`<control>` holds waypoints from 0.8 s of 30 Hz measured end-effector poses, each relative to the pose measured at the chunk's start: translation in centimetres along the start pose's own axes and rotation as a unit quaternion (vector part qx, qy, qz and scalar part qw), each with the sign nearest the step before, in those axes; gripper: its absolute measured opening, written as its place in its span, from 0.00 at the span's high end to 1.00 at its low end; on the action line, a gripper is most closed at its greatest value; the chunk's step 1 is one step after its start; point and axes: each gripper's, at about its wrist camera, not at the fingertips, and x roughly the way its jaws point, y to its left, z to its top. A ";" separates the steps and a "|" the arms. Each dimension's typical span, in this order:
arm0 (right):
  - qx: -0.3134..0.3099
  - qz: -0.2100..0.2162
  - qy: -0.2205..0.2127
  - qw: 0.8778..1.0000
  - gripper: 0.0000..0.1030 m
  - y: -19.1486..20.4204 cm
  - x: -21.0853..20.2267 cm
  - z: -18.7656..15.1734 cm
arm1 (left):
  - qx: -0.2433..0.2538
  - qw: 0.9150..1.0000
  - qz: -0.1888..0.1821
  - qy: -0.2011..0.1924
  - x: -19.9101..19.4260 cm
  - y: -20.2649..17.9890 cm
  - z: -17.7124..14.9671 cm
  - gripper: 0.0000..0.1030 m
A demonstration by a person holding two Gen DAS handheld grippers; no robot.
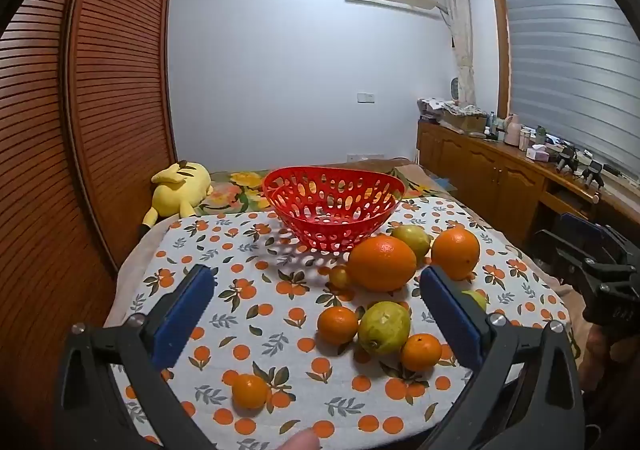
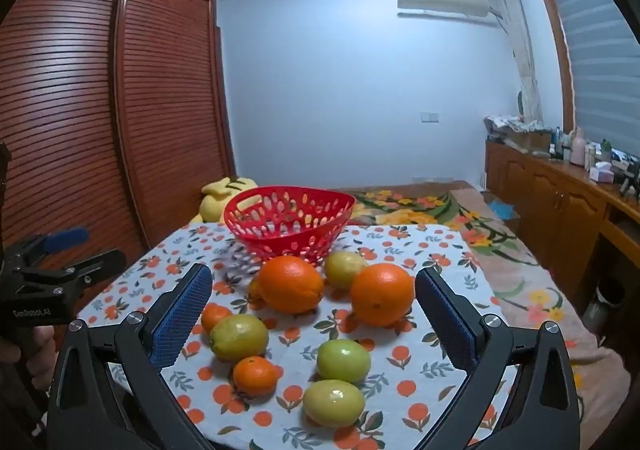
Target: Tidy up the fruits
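Both grippers spread wide, nothing in either: left gripper (image 1: 316, 282) and right gripper (image 2: 314, 282) hover above fruit on the orange-print tablecloth (image 1: 192, 242). Red basket (image 1: 333, 206) sits empty at far end. Two big oranges (image 2: 291, 284) lie just in front of basket w/ lemons (image 2: 239, 337) and small tangerines (image 2: 255, 376) nearer.

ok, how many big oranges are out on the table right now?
2. One big orange sits just in front of the red basket. The second big orange lies to its right, apart from it. Neither is in the basket, and none look hidden.
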 end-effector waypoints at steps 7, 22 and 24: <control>0.007 0.005 0.003 1.000 0.00 0.6 -0.5 0.0 | 0.000 1.000 0.002 -0.004 -0.2 0.2 -0.1 0.00; 0.007 0.005 0.005 1.000 0.00 0.8 -0.4 0.1 | -0.006 1.000 0.010 -0.002 -0.8 0.4 -0.5 0.00; 0.006 0.004 0.005 1.000 0.00 0.6 -0.2 0.1 | -0.007 1.000 0.009 -0.002 -0.8 0.5 -0.5 0.00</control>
